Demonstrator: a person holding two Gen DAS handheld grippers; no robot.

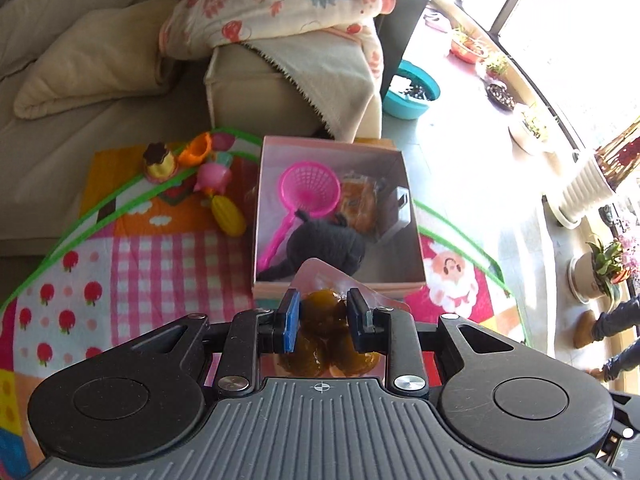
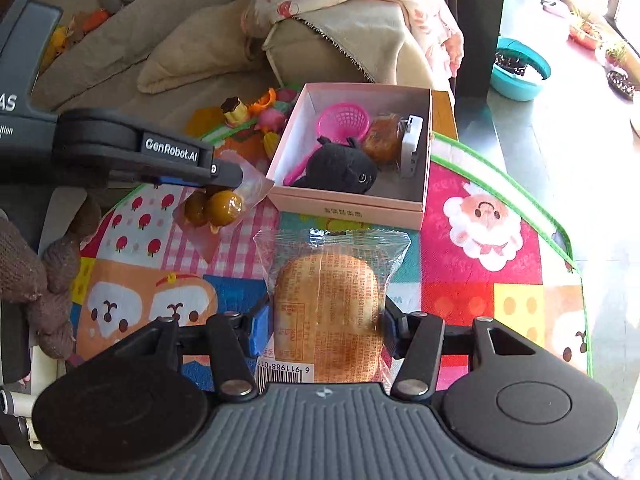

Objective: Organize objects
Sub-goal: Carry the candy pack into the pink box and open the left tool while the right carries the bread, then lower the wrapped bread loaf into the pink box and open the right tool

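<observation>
My left gripper [image 1: 323, 312] is shut on a clear packet of brown round sweets [image 1: 326, 332] and holds it just before the near wall of the pink box [image 1: 340, 286]. It also shows in the right wrist view [image 2: 224, 178], left of the box [image 2: 348, 208], with the sweets [image 2: 218, 208] hanging under it. My right gripper [image 2: 324, 320] is shut on a wrapped bread bun [image 2: 328, 300], held above the mat in front of the box. The box holds a pink net scoop [image 1: 308, 188], a black plush toy [image 1: 324, 246], a wrapped pastry [image 1: 358, 200] and a small grey device [image 1: 396, 212].
Small plastic toys [image 1: 192, 172] lie on the colourful play mat [image 1: 140, 264] left of the box. A beige sofa [image 1: 100, 60] with a floral blanket [image 1: 280, 4] stands behind. A teal basin [image 1: 412, 92] and plant pots [image 1: 600, 272] line the sunlit floor at right.
</observation>
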